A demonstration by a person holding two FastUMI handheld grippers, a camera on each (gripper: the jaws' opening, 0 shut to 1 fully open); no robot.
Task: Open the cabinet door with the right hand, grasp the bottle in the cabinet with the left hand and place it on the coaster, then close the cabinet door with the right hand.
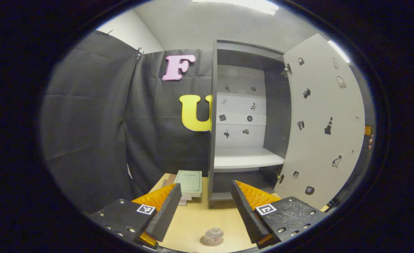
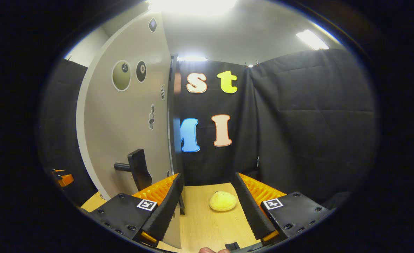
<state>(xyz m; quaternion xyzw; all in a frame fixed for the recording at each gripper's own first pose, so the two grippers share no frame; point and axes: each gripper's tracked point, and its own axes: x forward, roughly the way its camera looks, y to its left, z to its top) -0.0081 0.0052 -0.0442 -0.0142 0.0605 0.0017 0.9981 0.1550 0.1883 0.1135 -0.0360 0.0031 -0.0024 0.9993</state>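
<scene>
Bottle (image 1: 214, 233) sits on the coaster (image 1: 208, 241) on the table (image 1: 196, 218), low between the left gripper (image 1: 207, 207) fingers, which are spread & holding nothing. Cabinet (image 1: 243, 140) shelves look bare; door (image 1: 321, 123) swung wide. So placing looks done, closing is what's left. Right gripper (image 2: 208, 202) also spread, empty, just beside the door edge, handle (image 2: 136, 168) to its left. Next: get the right fingers on the handle or door face and swing it shut w/o clipping the bottle.

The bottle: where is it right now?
In the left gripper view the bottle stands on the coaster on the table, low in the picture between the open left gripper's fingers, in front of the open cabinet.
</scene>
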